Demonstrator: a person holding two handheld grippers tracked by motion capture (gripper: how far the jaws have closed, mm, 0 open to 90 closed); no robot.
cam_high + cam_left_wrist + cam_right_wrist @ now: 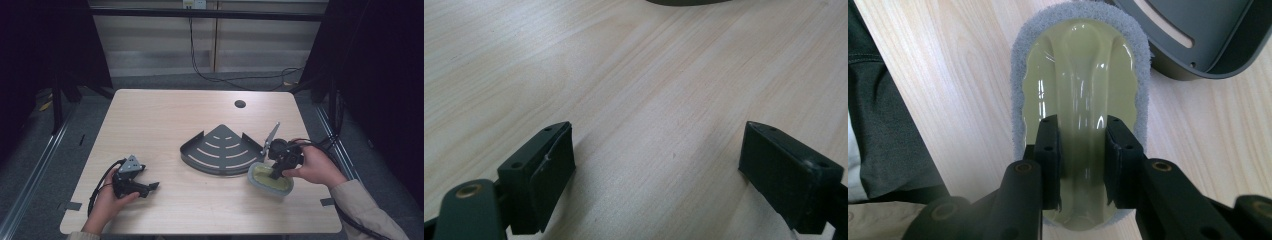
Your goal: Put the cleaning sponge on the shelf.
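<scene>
A scrubbing brush (270,178) with a pale yellow-green plastic top and a grey pad rim lies on the table right of centre. My right gripper (276,172) points down onto it. In the right gripper view the jaws of the right gripper (1082,150) are shut on the raised ridge of the brush (1080,65). A dark grey fan-shaped corner shelf (222,149) with curved slots sits just left of the brush; its edge (1198,40) shows at the upper right. My left gripper (150,187) rests low at the front left, held open (656,170) over bare wood.
The wooden table (165,115) has a round cable hole (240,104) near its far edge. Black cables (220,75) run across the floor behind it. The person's sleeve (883,125) lies left of the brush. Dark curtains flank both sides.
</scene>
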